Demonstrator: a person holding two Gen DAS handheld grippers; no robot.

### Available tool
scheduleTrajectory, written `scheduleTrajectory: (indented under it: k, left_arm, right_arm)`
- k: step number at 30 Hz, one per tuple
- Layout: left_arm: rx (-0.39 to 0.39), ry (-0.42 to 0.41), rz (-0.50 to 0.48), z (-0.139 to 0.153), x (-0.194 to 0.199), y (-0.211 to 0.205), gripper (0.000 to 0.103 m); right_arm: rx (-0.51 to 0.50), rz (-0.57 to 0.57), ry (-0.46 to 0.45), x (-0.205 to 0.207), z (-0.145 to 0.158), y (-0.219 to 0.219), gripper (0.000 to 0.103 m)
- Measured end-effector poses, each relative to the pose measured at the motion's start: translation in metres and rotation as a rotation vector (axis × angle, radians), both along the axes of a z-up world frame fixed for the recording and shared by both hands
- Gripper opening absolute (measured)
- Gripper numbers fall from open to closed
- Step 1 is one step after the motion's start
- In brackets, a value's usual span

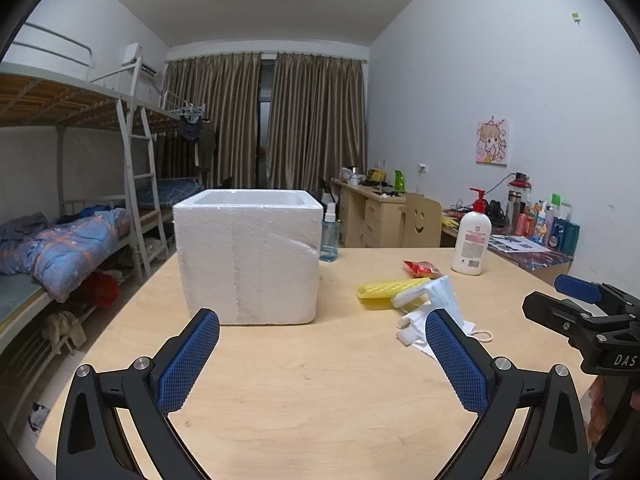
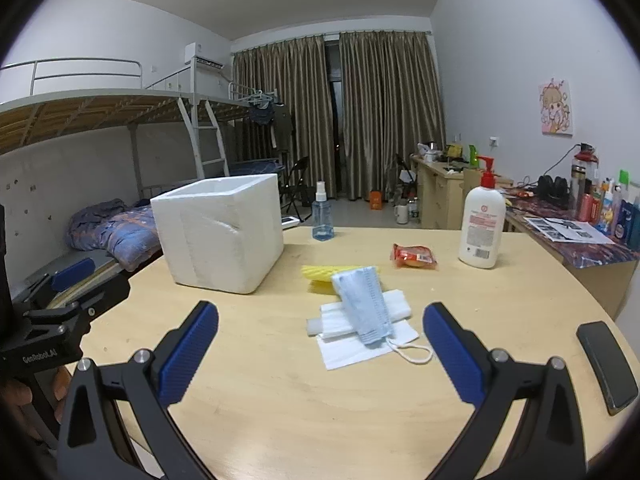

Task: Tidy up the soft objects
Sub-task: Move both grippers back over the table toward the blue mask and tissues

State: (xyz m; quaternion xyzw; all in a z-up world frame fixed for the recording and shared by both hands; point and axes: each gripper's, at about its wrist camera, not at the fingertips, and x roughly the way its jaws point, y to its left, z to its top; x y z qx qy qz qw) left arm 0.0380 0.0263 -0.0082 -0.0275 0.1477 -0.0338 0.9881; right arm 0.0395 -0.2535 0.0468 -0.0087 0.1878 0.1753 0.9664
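both grippers are held low over the light wooden table [image 2: 280, 400], jaws spread wide, nothing between the blue pads. the left gripper [image 1: 322, 344] is aimed at the white foam box [image 1: 248, 256], which stands open-topped on the left part of the table, a dent seen on its front face. the right gripper [image 2: 320, 340] is aimed at the pile of soft things in the middle of the table.

in the pile a blue face mask [image 2: 364, 304] is laid tilted across a folded white foam sheet [image 2: 360, 316], its ear loop trailing toward the right pad. a flat white tissue or paper [image 2: 360, 350] is seen under both; which one cannot be told from this view. a yellow ribbed foam piece [image 2: 320, 274] is touching the far edge of the mask. a red snack packet [image 2: 414, 257] lies apart, further back, near the white pump bottle [image 2: 482, 224] with red pump. a clear blue spray bottle [image 2: 322, 212] stands at the far edge, just beside the box. a black phone [image 2: 606, 364] is lying at the right edge of the table.

all soft things are outside the box, to its right. the box interior is not shown.
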Motion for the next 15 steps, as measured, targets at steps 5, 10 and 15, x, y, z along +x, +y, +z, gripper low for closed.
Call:
scheduleTrajectory:
  k: [5,10,15]
  left_arm:
    - [0.002,0.014,-0.035,-0.002,0.010,-0.008,0.103]
    - [0.000,0.024,-0.072,-0.004,0.021,-0.023,0.103]
    - [0.006,0.036,-0.106,-0.006,0.032,-0.037,0.103]
  right_arm:
    - [-0.006,-0.024,-0.002,0.001,-0.001,-0.007,0.103]
    - [-0.012,-0.061,0.004,0.002,-0.004,-0.021,0.103]
    - [-0.001,-0.087,0.011,0.003,-0.004,-0.035,0.103]
